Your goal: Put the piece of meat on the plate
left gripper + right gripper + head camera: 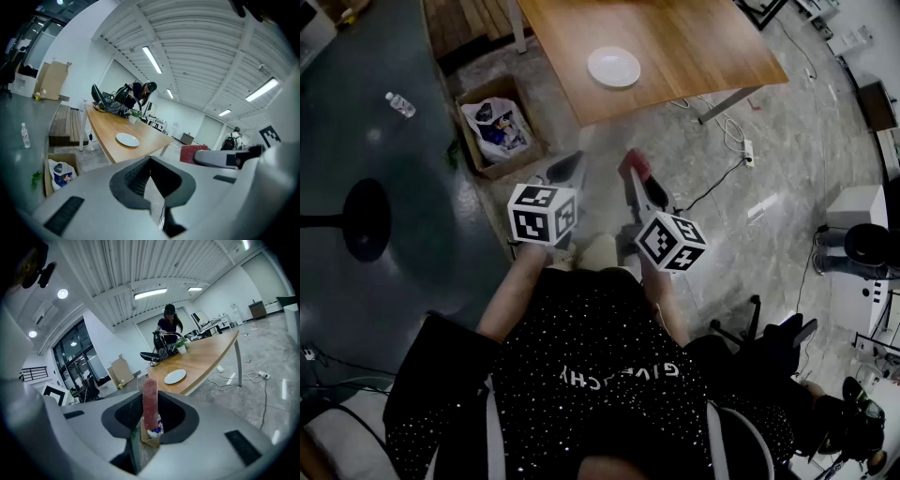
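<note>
The piece of meat (635, 165) is a dark red slab, and my right gripper (630, 169) is shut on it. In the right gripper view the meat (150, 392) stands upright between the jaws of the right gripper (151, 403) and sticks out above them. The white plate (614, 67) lies empty on the wooden table (694, 42), well ahead of both grippers. It also shows as the plate (175, 376) and the plate (127, 139). My left gripper (574, 161) is beside the right one, shut and empty; its jaws meet at the left gripper (150, 160). The meat (191, 153) shows at the right of that view.
An open cardboard box (497, 127) with a plastic bag in it sits on the floor left of the table. A water bottle (400, 104) lies further left. Cables and a power strip (748, 150) trail on the floor at right. A person (168, 326) stands at the table's far end.
</note>
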A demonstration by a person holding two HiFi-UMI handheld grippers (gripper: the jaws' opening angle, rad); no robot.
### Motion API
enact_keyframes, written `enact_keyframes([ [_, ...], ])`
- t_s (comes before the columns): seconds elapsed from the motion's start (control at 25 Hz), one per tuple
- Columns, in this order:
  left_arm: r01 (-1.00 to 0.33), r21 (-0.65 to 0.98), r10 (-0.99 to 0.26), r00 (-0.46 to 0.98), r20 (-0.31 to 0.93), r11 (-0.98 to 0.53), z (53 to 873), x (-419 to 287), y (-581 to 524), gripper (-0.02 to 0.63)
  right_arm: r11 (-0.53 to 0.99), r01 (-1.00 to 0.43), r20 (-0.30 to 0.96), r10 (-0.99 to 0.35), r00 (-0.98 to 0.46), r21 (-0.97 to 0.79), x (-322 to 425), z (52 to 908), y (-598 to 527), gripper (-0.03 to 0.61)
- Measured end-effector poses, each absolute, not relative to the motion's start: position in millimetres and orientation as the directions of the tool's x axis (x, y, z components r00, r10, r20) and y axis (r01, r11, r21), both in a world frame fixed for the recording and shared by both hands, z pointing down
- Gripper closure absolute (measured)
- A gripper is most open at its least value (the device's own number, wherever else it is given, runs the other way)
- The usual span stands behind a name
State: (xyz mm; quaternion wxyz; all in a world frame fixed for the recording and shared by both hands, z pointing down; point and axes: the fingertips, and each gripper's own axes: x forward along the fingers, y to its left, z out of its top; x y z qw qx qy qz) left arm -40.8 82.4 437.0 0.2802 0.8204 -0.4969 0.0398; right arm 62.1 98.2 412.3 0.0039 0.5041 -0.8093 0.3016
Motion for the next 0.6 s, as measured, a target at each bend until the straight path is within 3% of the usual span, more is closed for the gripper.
enact_keyframes([
  [0.6,-0.866,0.406,-0.817,0.446,0.365,-0.292,444,-21,-32,0.603,0.361,-0.786,0.288,-0.787,-0.545,-0.502,89,409,-23,0.483],
])
